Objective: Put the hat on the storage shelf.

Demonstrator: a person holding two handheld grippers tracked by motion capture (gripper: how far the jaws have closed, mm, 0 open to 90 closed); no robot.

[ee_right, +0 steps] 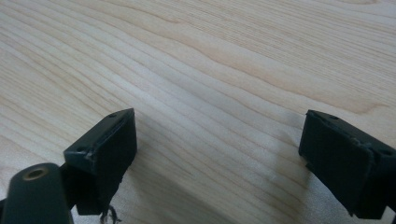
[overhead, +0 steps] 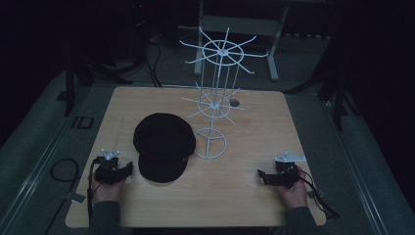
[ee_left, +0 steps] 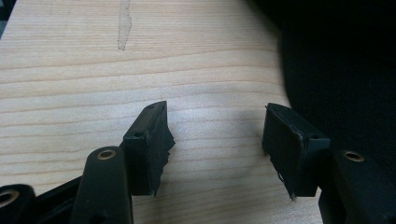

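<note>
Our left gripper (overhead: 128, 167) rests on the table (overhead: 235, 196) just beside the cap (overhead: 164, 146), jaws spread wide with nothing between them; in the left gripper view the dark cloth of the cap (ee_left: 345, 70) fills the space past the far jaw. Our right gripper (overhead: 262, 176) sits well apart from the cap, out toward the table's right edge, also spread and empty, with bare wood under it in the right gripper view.

The cap lies flat near the middle of the table, brim toward us, just in front of the white wire rack (overhead: 215, 98). We judge the work to be taking up the cap for that rack. To do it well, we should slide the left jaws low along the wood so one goes under the cap's edge, then pinch the cloth firmly, since soft fabric slips.

The rack's round foot (overhead: 209, 146) stands right beside the cap, and its thin spokes could snag the cloth.
</note>
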